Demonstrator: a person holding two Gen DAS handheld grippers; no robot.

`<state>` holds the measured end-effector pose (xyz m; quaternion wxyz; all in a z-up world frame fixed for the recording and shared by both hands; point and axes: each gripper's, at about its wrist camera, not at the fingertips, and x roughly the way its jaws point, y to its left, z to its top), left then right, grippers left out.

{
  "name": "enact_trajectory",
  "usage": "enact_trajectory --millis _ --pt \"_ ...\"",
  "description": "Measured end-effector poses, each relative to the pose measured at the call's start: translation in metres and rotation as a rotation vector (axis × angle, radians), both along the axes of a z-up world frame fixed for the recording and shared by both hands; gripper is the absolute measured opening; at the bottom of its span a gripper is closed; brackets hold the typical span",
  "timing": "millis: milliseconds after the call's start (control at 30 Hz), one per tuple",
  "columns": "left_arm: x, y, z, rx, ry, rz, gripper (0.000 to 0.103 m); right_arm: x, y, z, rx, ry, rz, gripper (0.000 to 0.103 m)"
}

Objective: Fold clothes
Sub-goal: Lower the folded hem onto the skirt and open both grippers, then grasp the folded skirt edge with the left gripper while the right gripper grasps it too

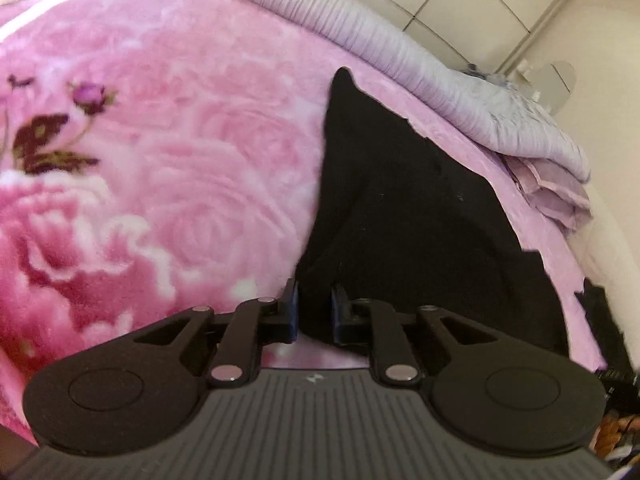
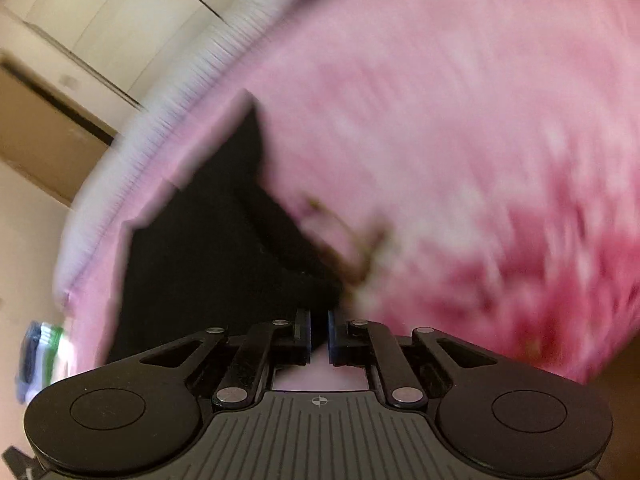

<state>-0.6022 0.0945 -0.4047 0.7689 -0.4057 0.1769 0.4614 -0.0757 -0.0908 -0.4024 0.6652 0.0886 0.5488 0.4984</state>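
Observation:
A black garment (image 1: 420, 220) lies spread on a pink floral blanket (image 1: 160, 140), one corner pointing away from me. My left gripper (image 1: 314, 312) sits at the garment's near edge, and black cloth fills the narrow gap between its blue pads, pinched there. The right wrist view is blurred. In it the same black garment (image 2: 208, 240) lies to the left on the pink blanket (image 2: 460, 140). My right gripper (image 2: 319, 332) is shut at the garment's near corner, with a thin fold of black fabric caught between its pads.
A ribbed lilac quilt (image 1: 400, 52) is bunched along the blanket's far side, its folded end hanging off at the right. White wardrobe doors (image 1: 500, 0) stand behind it. A green and blue object (image 2: 40, 356) lies at the left past the blanket's edge.

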Motion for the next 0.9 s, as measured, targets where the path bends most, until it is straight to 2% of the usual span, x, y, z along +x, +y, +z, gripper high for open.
enact_trajectory --millis 67,100,200,233,300,367,500,633,733,800,833,867,900 --pt "-0.006 -0.004 0.007 -0.003 0.017 -0.012 0.022 -0.002 -0.007 0.009 0.008 -0.018 0.021 0.018" --pt "-0.009 -0.004 0.011 0.000 0.027 -0.017 0.023 -0.004 -0.009 0.015 -0.004 -0.054 0.040 0.022" --pt "-0.016 0.000 0.026 0.036 0.065 -0.031 0.023 -0.010 -0.010 0.037 -0.036 -0.214 0.080 0.040" --pt "-0.017 0.003 0.032 0.065 0.081 -0.037 0.024 -0.012 -0.010 0.044 -0.042 -0.273 0.088 0.041" --pt "-0.012 0.013 0.042 0.104 0.083 -0.055 0.034 -0.015 -0.003 0.056 0.001 -0.359 0.119 0.042" --pt "0.002 0.031 0.047 0.114 0.057 -0.104 0.039 -0.016 0.017 0.063 0.059 -0.387 0.164 0.042" --pt "0.042 0.074 0.041 0.096 0.009 -0.202 0.041 -0.020 0.073 0.070 0.175 -0.404 0.291 0.042" --pt "0.073 0.110 0.023 0.063 0.006 -0.240 0.042 -0.019 0.136 0.057 0.183 -0.390 0.364 0.042" --pt "0.085 0.120 0.009 0.049 0.013 -0.257 0.041 -0.018 0.158 0.042 0.136 -0.399 0.399 0.042" --pt "0.091 0.123 0.001 0.051 0.011 -0.274 0.032 -0.018 0.163 0.031 0.118 -0.382 0.435 0.042" --pt "0.092 0.123 0.000 0.061 0.015 -0.281 0.023 -0.020 0.163 0.028 0.113 -0.373 0.451 0.031" --pt "0.092 0.122 -0.001 0.076 0.021 -0.287 0.004 -0.023 0.159 0.028 0.115 -0.400 0.461 0.021" --pt "0.092 0.120 -0.002 0.091 0.027 -0.292 0.005 -0.027 0.155 0.029 0.120 -0.444 0.469 0.012"
